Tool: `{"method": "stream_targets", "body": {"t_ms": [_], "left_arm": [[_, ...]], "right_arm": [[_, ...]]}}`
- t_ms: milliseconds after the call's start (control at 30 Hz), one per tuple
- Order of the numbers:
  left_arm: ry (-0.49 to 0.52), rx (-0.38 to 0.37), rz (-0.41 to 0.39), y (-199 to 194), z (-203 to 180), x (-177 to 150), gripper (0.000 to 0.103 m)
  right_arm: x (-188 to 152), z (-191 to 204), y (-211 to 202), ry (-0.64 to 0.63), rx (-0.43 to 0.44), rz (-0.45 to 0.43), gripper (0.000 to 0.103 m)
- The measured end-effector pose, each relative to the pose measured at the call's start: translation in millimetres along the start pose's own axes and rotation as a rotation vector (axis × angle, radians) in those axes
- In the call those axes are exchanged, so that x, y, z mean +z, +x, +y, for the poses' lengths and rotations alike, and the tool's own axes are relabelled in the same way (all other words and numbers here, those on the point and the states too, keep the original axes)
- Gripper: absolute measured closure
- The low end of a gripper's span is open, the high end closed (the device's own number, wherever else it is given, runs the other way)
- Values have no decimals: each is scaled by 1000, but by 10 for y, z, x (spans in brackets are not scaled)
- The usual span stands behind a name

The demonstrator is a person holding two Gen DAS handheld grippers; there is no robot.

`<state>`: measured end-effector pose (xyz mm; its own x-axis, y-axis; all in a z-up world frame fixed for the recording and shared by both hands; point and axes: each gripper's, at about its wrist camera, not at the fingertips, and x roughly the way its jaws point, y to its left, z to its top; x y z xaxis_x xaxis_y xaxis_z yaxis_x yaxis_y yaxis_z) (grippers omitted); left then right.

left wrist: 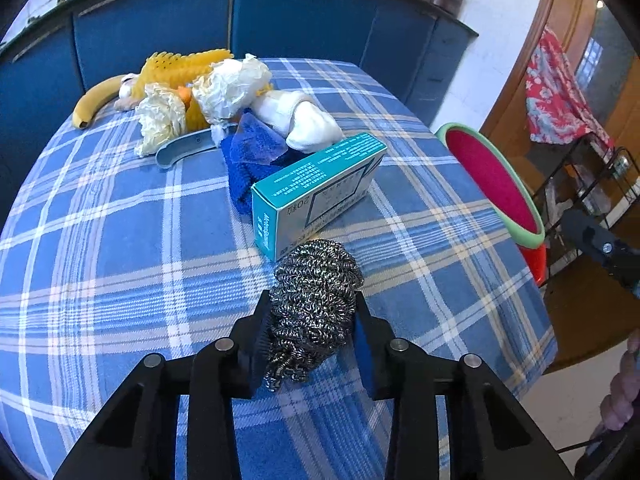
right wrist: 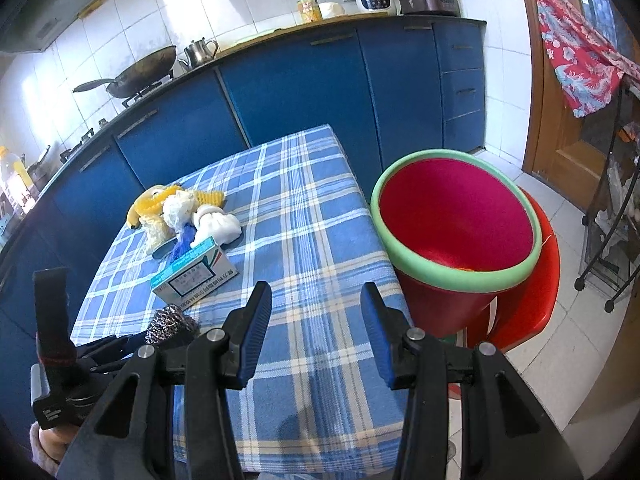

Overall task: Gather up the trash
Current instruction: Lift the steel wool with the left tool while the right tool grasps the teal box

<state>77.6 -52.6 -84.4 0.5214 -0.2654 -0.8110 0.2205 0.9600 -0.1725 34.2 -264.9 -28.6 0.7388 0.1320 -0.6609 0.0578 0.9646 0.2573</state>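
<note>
Steel wool, a grey coiled scouring ball (left wrist: 314, 304), sits between the blue pads of the left gripper (left wrist: 311, 320), whose jaws are clenched on it from both sides; it rests low over the blue plaid tablecloth (left wrist: 120, 240). At twelve o'clock from the scourer, just beside it, lies a teal medicine box (left wrist: 316, 190), one corner nearly touching the wire coils. Beyond the box at eleven o'clock is a heap: a blue knitted cloth (left wrist: 250, 160), a white sock (left wrist: 300, 118), two crumpled paper wads (left wrist: 232, 86), a yellow spiky brush (left wrist: 180, 68), a grey curved plastic piece (left wrist: 180, 150) and, at the far ten o'clock edge, a banana (left wrist: 96, 102).

The right gripper (right wrist: 316, 336) hangs over the near end of the table with its jaws released and nothing between them. At one o'clock from it, just off the table's edge, stands a red trash bin with a green rim (right wrist: 456, 216), set on a red plastic stool (right wrist: 536, 300). From this view the scourer (right wrist: 170, 322) shows at nine o'clock, with the left tool beside it.
</note>
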Motion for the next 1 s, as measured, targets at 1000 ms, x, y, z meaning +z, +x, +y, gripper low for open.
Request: {"method": "stream_targets", "body": {"t_ms": [1000], "left_arm": [[-234, 156, -182, -607, 1102, 143, 67]], "right_arm": [[-7, 603, 482, -24, 77, 117, 55]]}}
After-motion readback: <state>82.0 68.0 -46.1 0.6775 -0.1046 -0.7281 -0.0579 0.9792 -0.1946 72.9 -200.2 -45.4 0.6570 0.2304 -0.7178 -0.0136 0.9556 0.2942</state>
